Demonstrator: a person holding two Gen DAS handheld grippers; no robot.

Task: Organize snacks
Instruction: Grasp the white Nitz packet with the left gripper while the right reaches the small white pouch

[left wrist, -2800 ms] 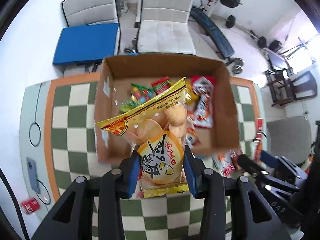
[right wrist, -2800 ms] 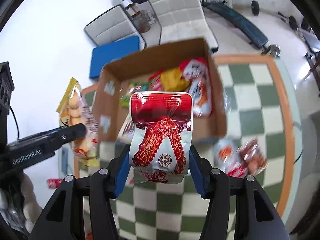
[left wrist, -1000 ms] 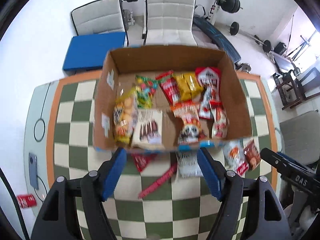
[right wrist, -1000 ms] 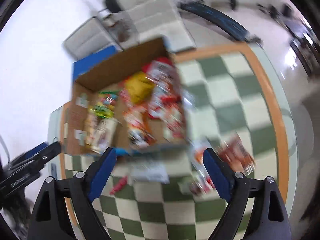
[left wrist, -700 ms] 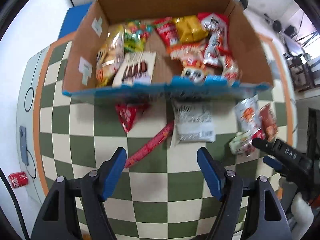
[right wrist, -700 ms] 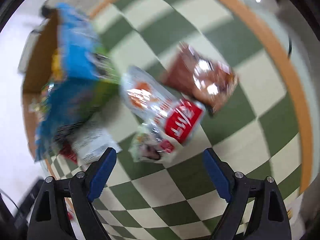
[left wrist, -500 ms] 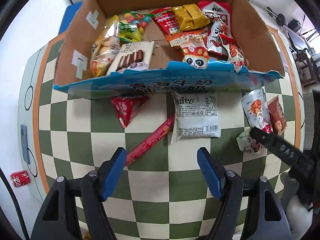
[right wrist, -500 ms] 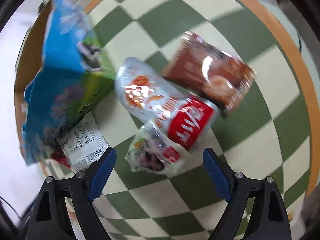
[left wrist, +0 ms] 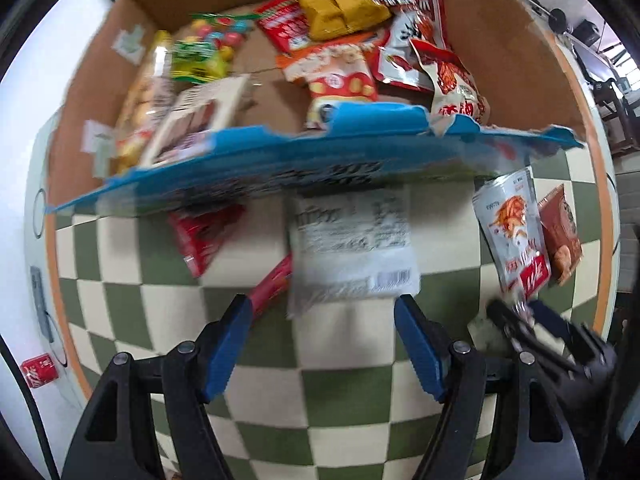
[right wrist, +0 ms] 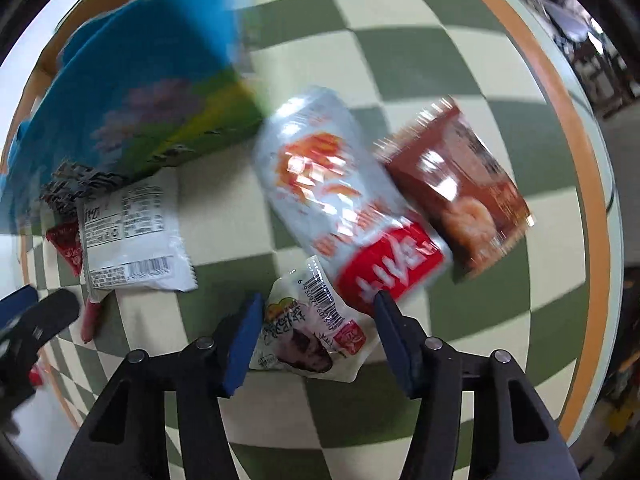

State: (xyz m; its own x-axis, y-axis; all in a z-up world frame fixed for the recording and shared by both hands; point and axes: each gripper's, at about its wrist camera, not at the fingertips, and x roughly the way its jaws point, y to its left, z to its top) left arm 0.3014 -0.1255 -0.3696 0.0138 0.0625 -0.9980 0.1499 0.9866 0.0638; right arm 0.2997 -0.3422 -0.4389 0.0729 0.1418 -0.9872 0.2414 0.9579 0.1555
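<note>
A cardboard box (left wrist: 504, 40) with a blue front flap (left wrist: 280, 168) holds several snack packs. On the checkered table in front of it lie a white pack (left wrist: 352, 248), a red pack (left wrist: 200, 236), a thin red stick (left wrist: 272, 284), a silver-and-red pack (left wrist: 516, 236) and a brown pack (left wrist: 560, 236). My left gripper (left wrist: 322, 340) is open and empty, just short of the white pack. My right gripper (right wrist: 316, 332) is open around a small white pack (right wrist: 312, 332), beside the silver-and-red pack (right wrist: 348, 200) and the brown pack (right wrist: 460, 188).
The table's orange border (right wrist: 580, 160) runs close on the right. A red can (left wrist: 38, 368) lies off the table at the lower left. The right gripper's body (left wrist: 552, 352) shows at the lower right of the left wrist view.
Both grippers let go of their packs into the box, then dropped toward the table. The left has closed in on the white pack; the right now straddles the small white pack.
</note>
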